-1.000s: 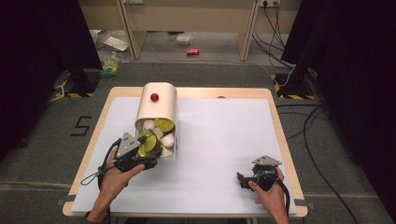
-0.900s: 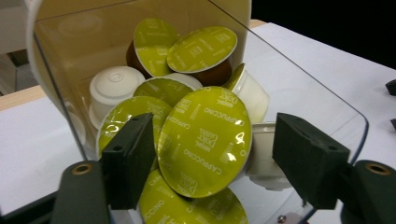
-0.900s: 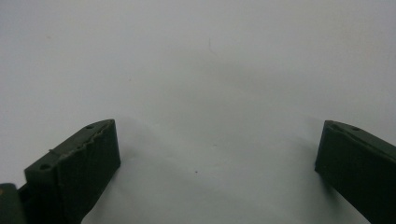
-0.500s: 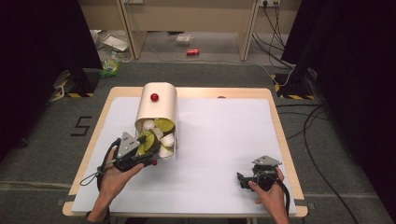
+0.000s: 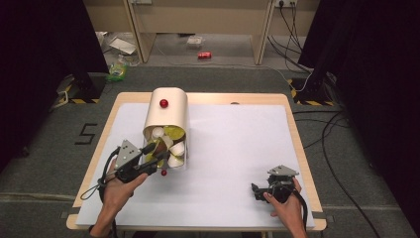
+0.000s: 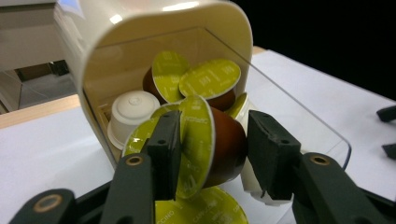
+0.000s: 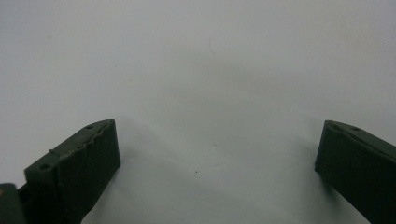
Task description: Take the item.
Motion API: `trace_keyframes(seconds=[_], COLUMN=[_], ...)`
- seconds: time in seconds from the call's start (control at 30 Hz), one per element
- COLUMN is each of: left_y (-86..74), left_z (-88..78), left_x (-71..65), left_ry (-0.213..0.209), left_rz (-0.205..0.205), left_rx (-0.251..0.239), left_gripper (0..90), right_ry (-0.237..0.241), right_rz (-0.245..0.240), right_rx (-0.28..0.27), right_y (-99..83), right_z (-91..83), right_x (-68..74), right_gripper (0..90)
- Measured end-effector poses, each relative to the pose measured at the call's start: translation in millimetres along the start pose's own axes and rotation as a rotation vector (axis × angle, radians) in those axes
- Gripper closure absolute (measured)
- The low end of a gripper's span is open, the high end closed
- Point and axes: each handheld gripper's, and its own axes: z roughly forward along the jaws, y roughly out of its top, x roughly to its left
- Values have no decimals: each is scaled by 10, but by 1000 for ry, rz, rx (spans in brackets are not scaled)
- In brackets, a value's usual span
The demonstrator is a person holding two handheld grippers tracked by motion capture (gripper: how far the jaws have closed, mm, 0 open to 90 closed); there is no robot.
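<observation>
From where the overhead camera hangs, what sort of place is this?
Probably a lab or recording studio, not a home: a bare white-topped table ringed by black curtains, loose cables across grey carpet, and hazard-striped tape on the floor.

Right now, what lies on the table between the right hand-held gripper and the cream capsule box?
Nothing: in the high view the stretch of white table cover between the right hand-held gripper and the capsule box is bare.

Capsules (image 6: pixel 212 79) lie in the tipped container (image 5: pixel 168 114), left on the table (image 5: pixel 237 148)
</observation>
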Motion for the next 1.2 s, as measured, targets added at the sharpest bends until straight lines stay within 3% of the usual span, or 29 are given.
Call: trace_keyframes(seconds=[0.1,0.37,0.8,1.03,1.07,1.13,1.2], left_y=[12,13,-2,-15,-15,-3,-1], left_z=[-26,-39,4,52,52,19,12], left_x=[19,15,27,63,63,113,122], left_ry=[6,-26,-58,-111,-111,-135,-145], left_rz=[-3,-7,-26,-82,-82,-130,-140], left_rx=[-10,-14,9,35,35,13,11], left_gripper=[565,635,594,584,591,610,616], right_ry=[1,0,0,0,0,0,0], right_rz=[1,0,1,0,0,1,0], right_rx=[0,0,0,0,0,0,0], right_y=[0,0,0,0,0,0,0], right_z=[0,0,0,0,0,0,0], right_x=[1,0,1,0,0,1,0], right_gripper=[3,3,3,3,3,3,3])
